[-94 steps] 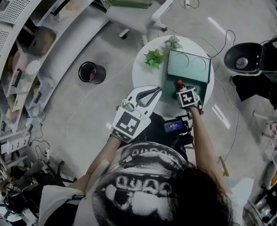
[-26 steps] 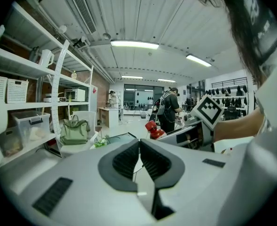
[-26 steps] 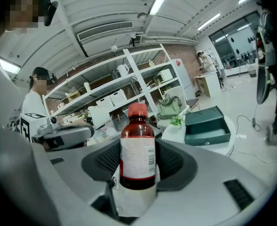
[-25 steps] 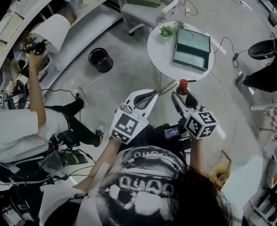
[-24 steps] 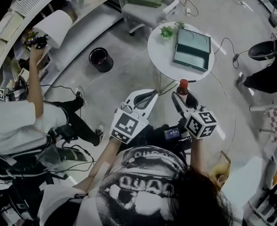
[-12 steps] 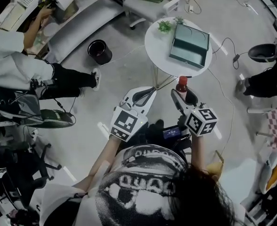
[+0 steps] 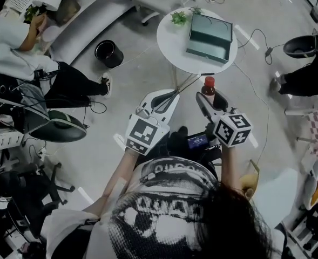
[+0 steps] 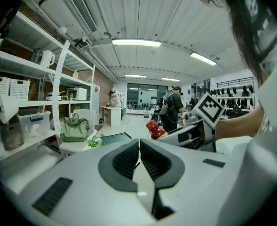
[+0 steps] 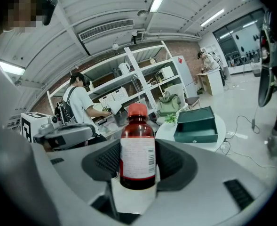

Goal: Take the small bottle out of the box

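Grey workshop floor with a round white table [image 7: 172, 36] up ahead and the green box [image 7: 208, 30] sitting on it. Left gripper [image 7: 164, 99] has its jaws pressed together, nothing in them. Right gripper [image 7: 211, 102] is pinching the small bottle [image 7: 208, 85], upright, red cap, well apart from the box.

Head view is dim, greyish and low in contrast, and fisheye bends the floor [image 7: 148, 63] at the edges. Both gripper views are brighter, lit by ceiling strip lights [image 8: 136, 42] that blow out white. Black vignette in their corners. Small bottle [image 9: 138, 147] in my right hand-held gripper [image 9: 138, 157] is sharp, far shelves [image 9: 143, 74] are softer. Shadows are faint and diffuse.
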